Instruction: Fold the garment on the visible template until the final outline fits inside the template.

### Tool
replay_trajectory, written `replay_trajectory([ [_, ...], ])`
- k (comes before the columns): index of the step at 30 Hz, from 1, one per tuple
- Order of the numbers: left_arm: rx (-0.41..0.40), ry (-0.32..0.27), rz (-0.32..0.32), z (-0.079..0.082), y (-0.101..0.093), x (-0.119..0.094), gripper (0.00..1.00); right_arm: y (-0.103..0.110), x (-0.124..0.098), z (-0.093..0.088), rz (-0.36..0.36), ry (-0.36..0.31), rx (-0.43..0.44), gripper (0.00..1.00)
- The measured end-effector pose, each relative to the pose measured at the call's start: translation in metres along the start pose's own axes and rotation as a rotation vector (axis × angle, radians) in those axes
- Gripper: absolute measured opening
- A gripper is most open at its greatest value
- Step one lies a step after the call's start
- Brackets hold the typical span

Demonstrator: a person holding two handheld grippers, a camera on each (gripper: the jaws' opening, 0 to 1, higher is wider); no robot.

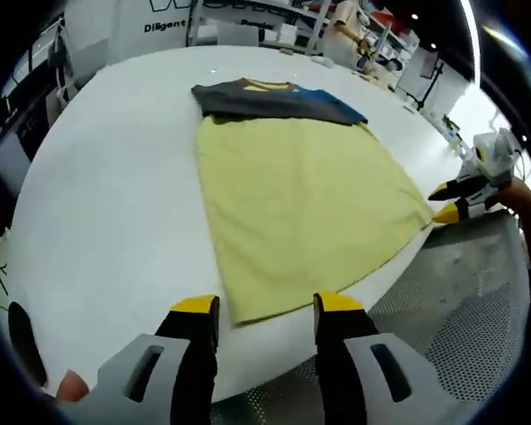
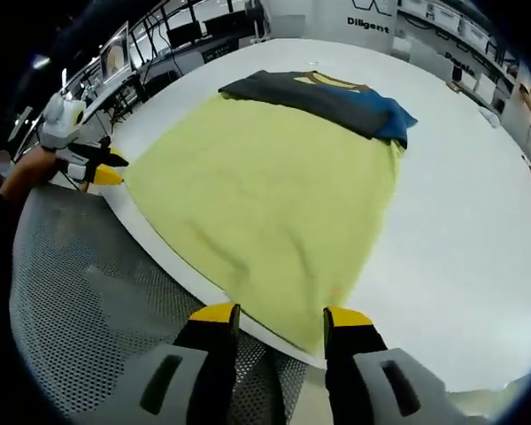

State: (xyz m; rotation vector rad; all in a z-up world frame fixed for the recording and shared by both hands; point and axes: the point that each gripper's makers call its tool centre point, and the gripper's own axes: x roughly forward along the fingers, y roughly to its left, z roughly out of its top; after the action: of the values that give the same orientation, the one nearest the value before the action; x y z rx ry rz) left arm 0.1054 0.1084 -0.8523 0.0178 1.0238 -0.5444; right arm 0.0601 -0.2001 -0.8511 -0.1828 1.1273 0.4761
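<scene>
A yellow-green garment [image 1: 301, 204] lies flat on the white table [image 1: 115, 195]; its far end is dark grey and blue [image 1: 274, 99]. My left gripper [image 1: 265, 305] stands open at the table's near edge, with a hem corner just ahead of its jaws. To the right, my right gripper [image 1: 444, 202] sits at the garment's other hem corner. In the right gripper view the garment [image 2: 274, 177] spreads ahead, and my right gripper [image 2: 280, 314] is open with a hem corner lying between its jaws. My left gripper [image 2: 106, 168] is at the far left hem corner, held by a hand.
A grey perforated surface [image 2: 80, 292] lies below the table's rounded edge [image 2: 186, 283], also seen as a perforated surface [image 1: 460, 310]. Workbenches, monitors and shelves [image 1: 336, 27] stand beyond the table's far side. Bare white table [image 2: 478, 204] lies on either side of the garment.
</scene>
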Motion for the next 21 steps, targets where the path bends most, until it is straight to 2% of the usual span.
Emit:
replay_trajectory([
  [3,0.0,0.011,0.009,-0.002,0.002,0.001,0.35,-0.004,0.0,-0.006,-0.009,0.029,0.0,0.31],
  [5,-0.006,-0.005,0.004,0.001,0.001,0.001,0.34,-0.009,-0.001,-0.009,-0.031,0.038,-0.005,0.3],
  [9,-0.011,-0.007,0.006,0.002,0.003,0.002,0.33,-0.014,-0.002,-0.01,-0.041,0.027,0.017,0.25],
  [19,-0.009,0.01,0.01,0.001,0.004,0.005,0.3,-0.014,0.009,-0.022,-0.043,0.08,0.037,0.23],
  [21,-0.007,0.01,0.012,0.0,0.004,0.005,0.29,-0.016,0.008,-0.019,-0.044,0.07,0.036,0.22],
])
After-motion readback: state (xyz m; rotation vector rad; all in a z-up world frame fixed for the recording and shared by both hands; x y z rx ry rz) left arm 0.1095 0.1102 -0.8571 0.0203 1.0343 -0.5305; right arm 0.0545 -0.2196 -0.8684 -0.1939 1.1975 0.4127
